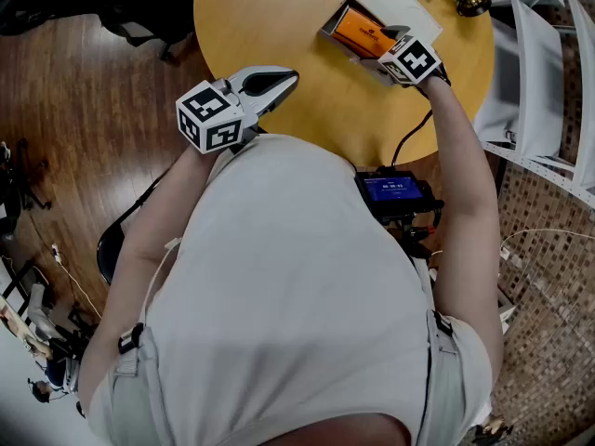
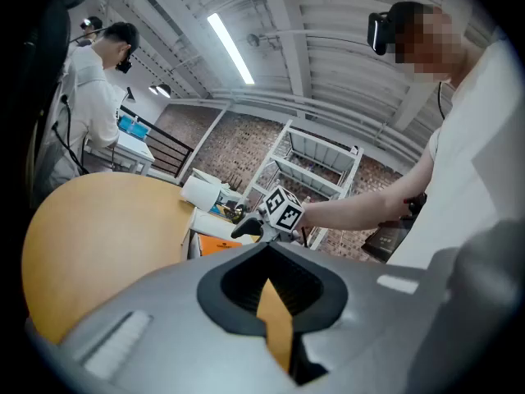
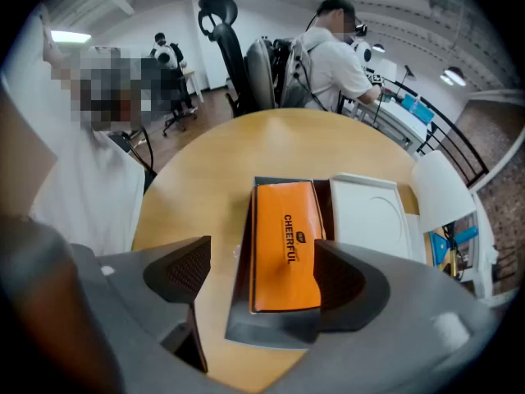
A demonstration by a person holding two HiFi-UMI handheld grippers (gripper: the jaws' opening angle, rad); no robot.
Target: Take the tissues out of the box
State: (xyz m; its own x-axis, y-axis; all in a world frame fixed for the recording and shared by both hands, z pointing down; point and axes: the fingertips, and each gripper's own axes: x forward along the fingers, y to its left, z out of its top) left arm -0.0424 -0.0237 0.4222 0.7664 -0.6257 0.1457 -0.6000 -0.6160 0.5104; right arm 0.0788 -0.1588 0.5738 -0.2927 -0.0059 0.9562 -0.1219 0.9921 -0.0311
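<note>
One orange tissue pack is lying untouched in the grey box; right gripper is hovering, jaws spread around it, while left gripper is idling, clenched and empty

Orange tissue pack with black lettering, box seemingly dark grey, table honey-yellow.
</note>
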